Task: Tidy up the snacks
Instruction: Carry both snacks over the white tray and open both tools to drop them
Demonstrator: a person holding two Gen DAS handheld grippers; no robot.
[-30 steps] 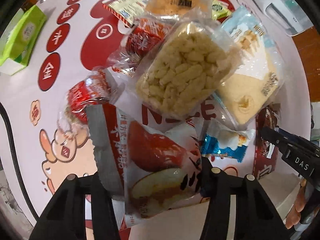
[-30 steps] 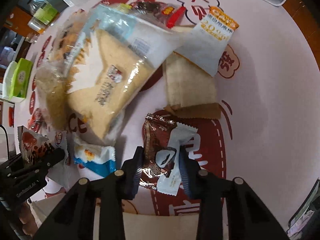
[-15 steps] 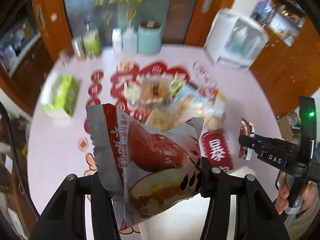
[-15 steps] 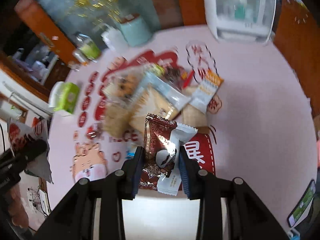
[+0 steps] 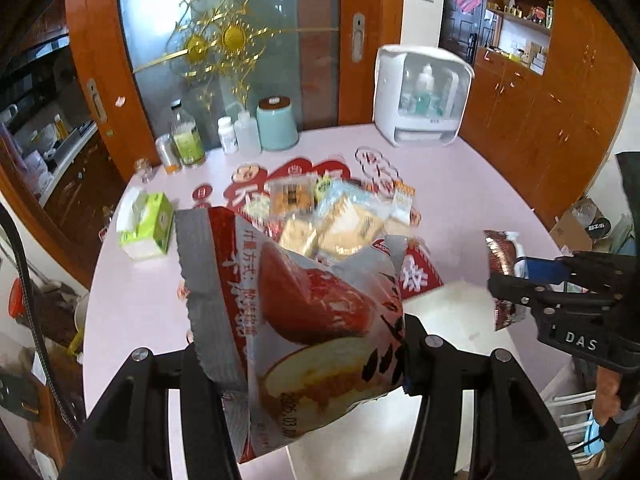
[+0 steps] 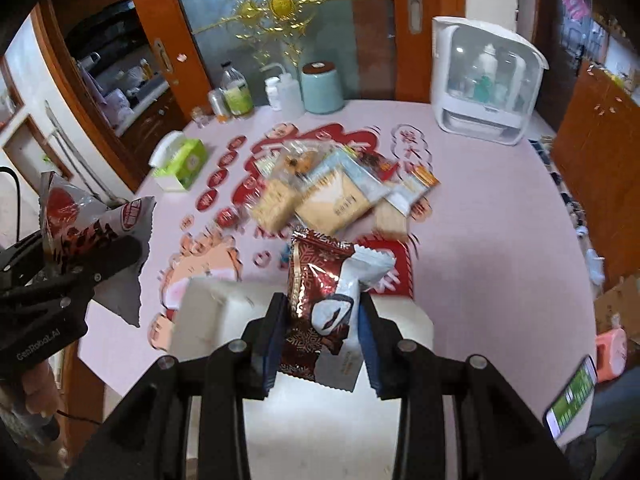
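1. My left gripper is clamping a red-and-grey snack packet, its long axis standing upright, above the pink table.
2. My right gripper is pinching a maroon packet and a white sachet, both pointing away, over a white box.

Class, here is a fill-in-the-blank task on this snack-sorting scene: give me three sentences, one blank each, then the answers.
1. The left gripper is shut on a red and ____ snack packet.
2. The right gripper holds a dark red packet together with a ____ one.
3. The tissue box on the pink table is ____.

Answers: grey; white; green
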